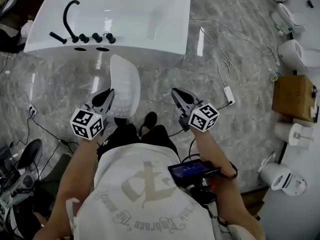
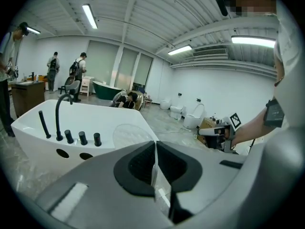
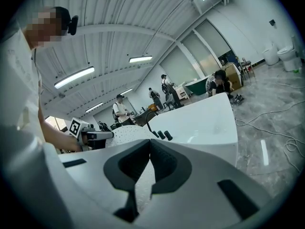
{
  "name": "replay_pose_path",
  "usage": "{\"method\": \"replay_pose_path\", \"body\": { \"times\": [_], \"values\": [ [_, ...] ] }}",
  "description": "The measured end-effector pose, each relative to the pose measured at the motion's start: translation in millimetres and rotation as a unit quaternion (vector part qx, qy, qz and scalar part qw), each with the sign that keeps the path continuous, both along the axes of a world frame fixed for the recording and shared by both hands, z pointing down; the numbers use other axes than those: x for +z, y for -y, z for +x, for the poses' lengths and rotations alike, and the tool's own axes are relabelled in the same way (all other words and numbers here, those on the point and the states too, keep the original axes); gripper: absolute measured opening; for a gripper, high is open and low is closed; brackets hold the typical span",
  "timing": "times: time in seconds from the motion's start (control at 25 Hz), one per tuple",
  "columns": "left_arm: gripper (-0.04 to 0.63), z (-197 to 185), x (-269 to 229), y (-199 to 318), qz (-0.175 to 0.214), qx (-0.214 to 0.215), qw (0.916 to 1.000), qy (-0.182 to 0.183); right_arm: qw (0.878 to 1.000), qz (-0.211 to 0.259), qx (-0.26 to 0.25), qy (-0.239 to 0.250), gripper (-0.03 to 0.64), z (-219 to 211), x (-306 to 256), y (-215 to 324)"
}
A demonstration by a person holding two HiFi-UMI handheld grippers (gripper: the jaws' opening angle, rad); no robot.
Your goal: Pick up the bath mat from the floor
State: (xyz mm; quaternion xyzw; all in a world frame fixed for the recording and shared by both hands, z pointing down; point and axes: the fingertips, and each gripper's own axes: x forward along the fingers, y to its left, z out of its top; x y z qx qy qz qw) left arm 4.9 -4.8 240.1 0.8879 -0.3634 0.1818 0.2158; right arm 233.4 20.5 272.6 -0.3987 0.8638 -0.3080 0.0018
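We see the bath mat [image 1: 125, 84] off the floor, a pale, dotted, translucent sheet held by the left gripper [image 1: 106, 100]. Its jaws are clamped on the mat's edge, and in the left gripper view the thin sheet runs straight between the two black pads. The right gripper [image 1: 179, 96] is beside it and well clear of the mat, its pads pressed together on nothing.

Directly ahead stands a white bathtub [image 1: 150, 14] with a curved black faucet [image 1: 70, 15] and a row of black knobs [image 1: 96, 37] at its left end. In the head view the mat's far end overlaps the tub's near wall. On the grey marble floor [image 1: 210, 39] to the right lies a loose white cable [image 1: 227, 64] that reaches a power strip [image 1: 229, 94]. Farther right are white toilets [image 1: 295, 54] and a cardboard box [image 1: 292, 96]. A black cable [image 1: 45, 131] trails on the left toward dark equipment [image 1: 25, 156] cut off at the picture's edge. The person's black shoes [image 1: 149, 120] show just below the mat.

We cannot tell whether the mat's far end touches the tub or hangs short of it. Its near edge is partly hidden behind the left gripper. In the left gripper view, people in the background [image 2: 78, 69] are too small to make out.
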Motion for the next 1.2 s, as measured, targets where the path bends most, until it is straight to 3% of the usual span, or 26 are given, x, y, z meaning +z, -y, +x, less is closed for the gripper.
{"method": "replay_pose_path", "body": {
  "times": [0.64, 1.2],
  "values": [
    [0.012, -17, -18, 7, 0.000, -0.049, 0.9985, -0.025, 1.000, 0.022, 0.000, -0.012, 0.006, 7, -17, 3],
    [0.012, -26, -22, -9, -0.011, -0.061, 0.9971, -0.044, 0.999, 0.032, -0.014, -0.017, 0.006, 0, -29, -6]
  ]
}}
